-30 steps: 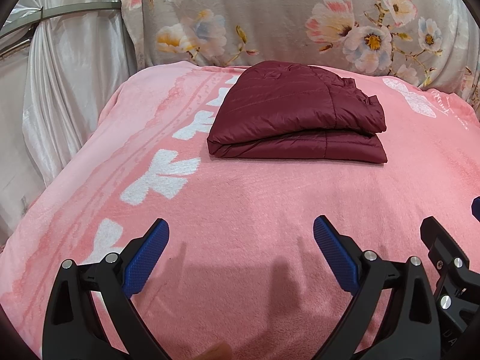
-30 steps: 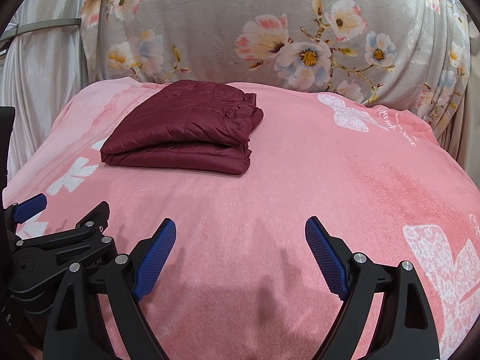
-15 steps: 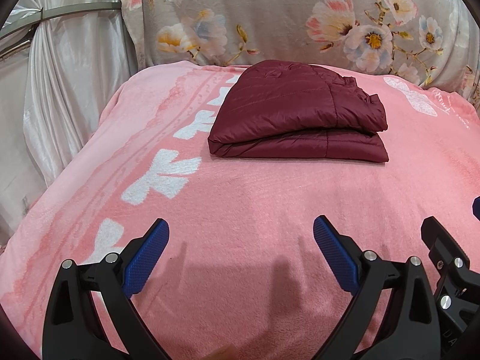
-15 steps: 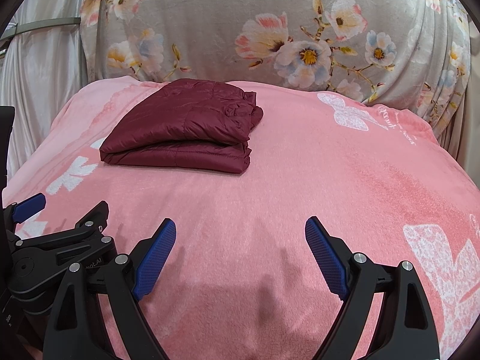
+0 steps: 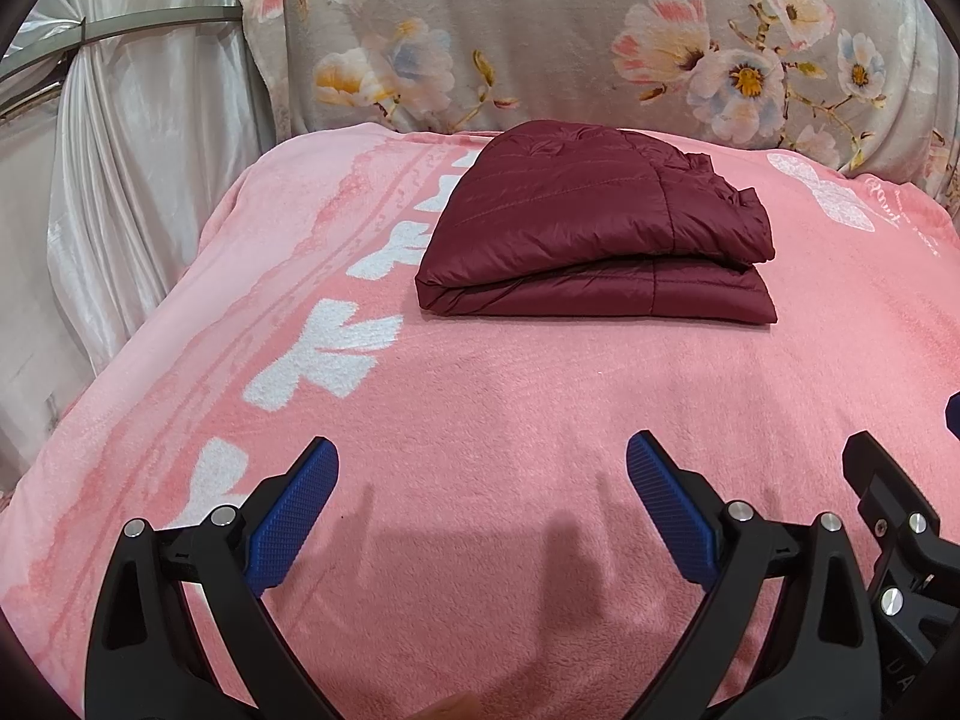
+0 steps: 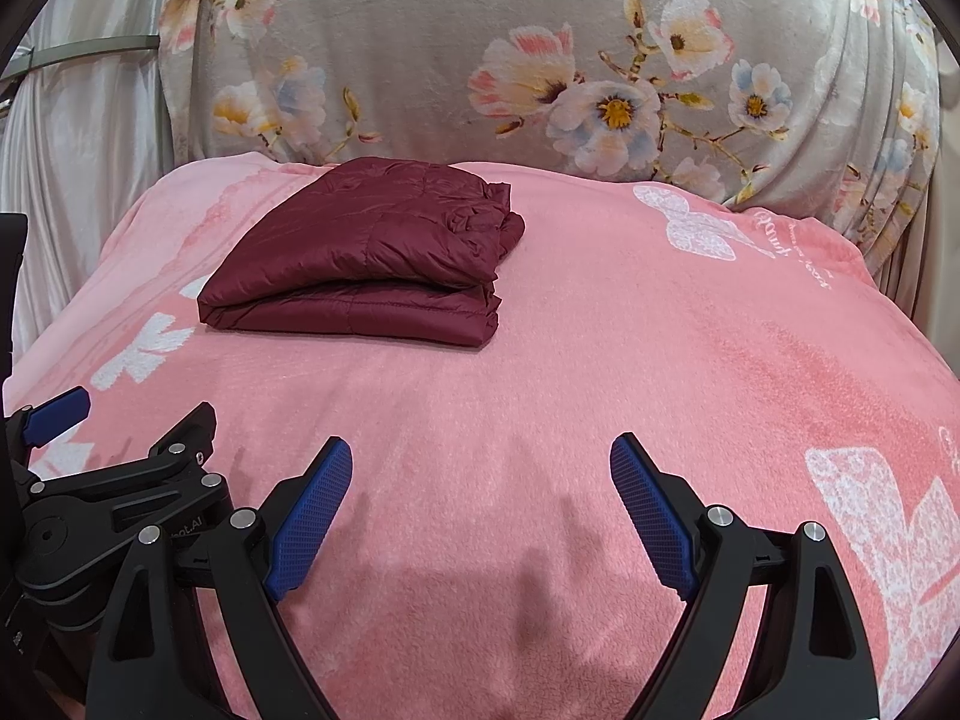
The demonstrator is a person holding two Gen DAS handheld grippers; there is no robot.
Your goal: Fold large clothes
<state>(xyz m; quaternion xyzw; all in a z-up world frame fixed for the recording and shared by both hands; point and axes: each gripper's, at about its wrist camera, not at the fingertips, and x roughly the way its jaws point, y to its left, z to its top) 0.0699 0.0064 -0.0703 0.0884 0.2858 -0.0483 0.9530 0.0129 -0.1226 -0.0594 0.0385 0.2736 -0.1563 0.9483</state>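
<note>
**Observer:** Where's the garment from where you sit?

**Operator:** I see the maroon quilted jacket (image 5: 594, 234) folded into a flat bundle on the pink blanket (image 5: 510, 420), toward the far end, close to the grey floral cover (image 5: 540, 30) draped behind it. Its stacked edges face my cameras. From my left wrist view it sits ahead and slightly right of centre; from my right wrist view the jacket (image 6: 366, 258) lies ahead and off to the left.

**Observer:** And the tools?

**Operator:** My left gripper (image 5: 483, 474) is spread wide, blue pads (image 5: 294, 516) well apart, nothing between them but bare blanket. My right gripper (image 6: 480, 468) is the same: jaws spread, nothing pinched, pink blanket (image 6: 600, 390) showing in the gap. Both hang over the near end, well apart from the jacket, neither touching it.

**Observer:** How do the two stand to each other?

**Operator:** Side by side. In the right wrist view I catch the left one's black frame at the lower left edge. White curtain (image 5: 138, 138) hangs at the far left
</note>
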